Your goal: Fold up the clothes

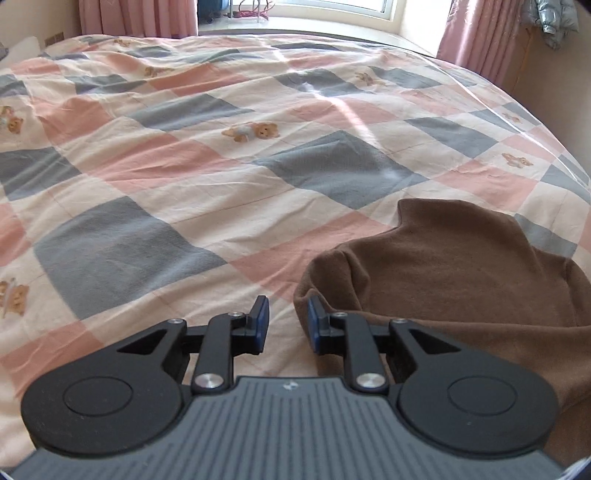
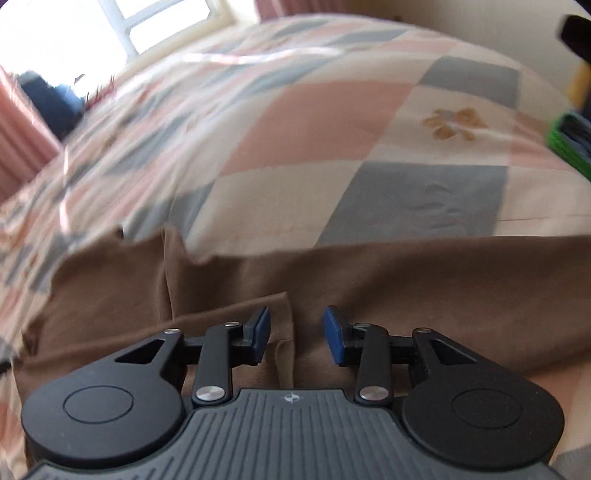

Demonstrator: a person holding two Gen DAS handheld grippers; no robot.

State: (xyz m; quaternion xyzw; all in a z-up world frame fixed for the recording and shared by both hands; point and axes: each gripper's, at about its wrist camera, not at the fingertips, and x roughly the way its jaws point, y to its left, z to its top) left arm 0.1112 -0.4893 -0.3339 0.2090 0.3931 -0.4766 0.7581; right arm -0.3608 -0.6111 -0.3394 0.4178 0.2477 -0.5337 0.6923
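A soft brown knit garment (image 1: 454,273) is seen spread on a bed covered by a quilt (image 1: 192,173) of pink, grey and cream checks printed with small teddy bears. In the left wrist view, the left gripper (image 1: 286,323) is held low at the garment's left edge, its blue-padded fingers (image 1: 263,319) released and parted, with nothing gripped; the right-hand finger is placed against the rounded brown hem, while the other is set over bare quilt just beside the garment. In the right wrist view, the right gripper (image 2: 295,334) is positioned over the garment (image 2: 406,280), its fingers (image 2: 332,336) likewise released, and a raised fold of brown cloth is seen lying between them without being clamped. Beyond the garment, pink curtains (image 1: 480,33) and a bright window (image 1: 314,9) are seen at the far side of the bed. The right wrist view is blurred towards its left.
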